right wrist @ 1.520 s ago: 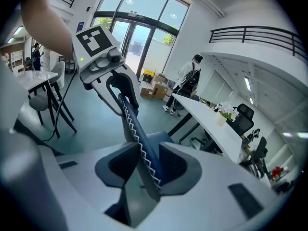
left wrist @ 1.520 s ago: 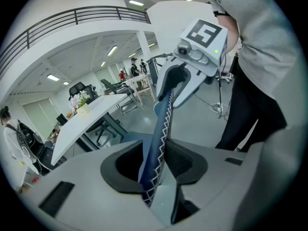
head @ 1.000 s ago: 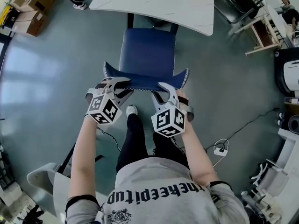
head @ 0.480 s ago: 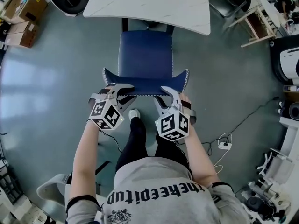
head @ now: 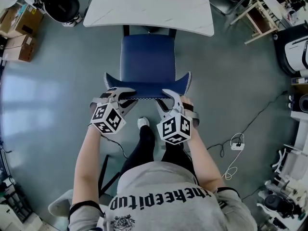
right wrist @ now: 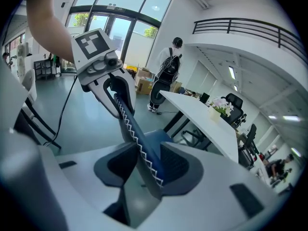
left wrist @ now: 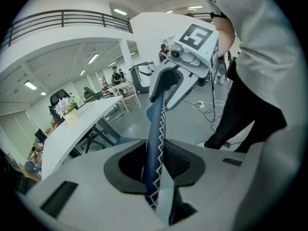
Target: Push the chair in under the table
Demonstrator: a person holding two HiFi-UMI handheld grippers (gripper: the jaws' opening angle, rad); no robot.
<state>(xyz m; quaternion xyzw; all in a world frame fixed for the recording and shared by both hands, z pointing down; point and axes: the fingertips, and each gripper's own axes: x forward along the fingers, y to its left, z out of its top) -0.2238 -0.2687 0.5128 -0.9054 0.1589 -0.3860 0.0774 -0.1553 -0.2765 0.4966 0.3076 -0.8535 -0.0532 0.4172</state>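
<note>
The blue chair (head: 147, 57) stands facing the white table (head: 149, 6), its seat front at the table's edge. Its backrest top edge (head: 147, 86), trimmed with white zigzag stitching, runs across between my two grippers. My left gripper (head: 126, 93) straddles the backrest's left part (left wrist: 156, 129). Its jaws are closing around the edge, and a gap still shows on one side. My right gripper (head: 166, 97) straddles the right part (right wrist: 134, 134) with jaws wide, the edge lying against one pad. Each gripper view shows the other gripper further along the backrest.
Cardboard boxes (head: 21, 23) lie at the far left and a black round base (head: 60, 1) beside the table. A wooden stool (head: 255, 11) is at the top right. A power strip with cable (head: 237, 147) lies right of my legs (head: 144, 148). Someone stands far off (right wrist: 166, 73).
Both grippers have shifted forward toward the table along with my body, staying on the backrest's top edge. The left jaws have narrowed around the edge.
</note>
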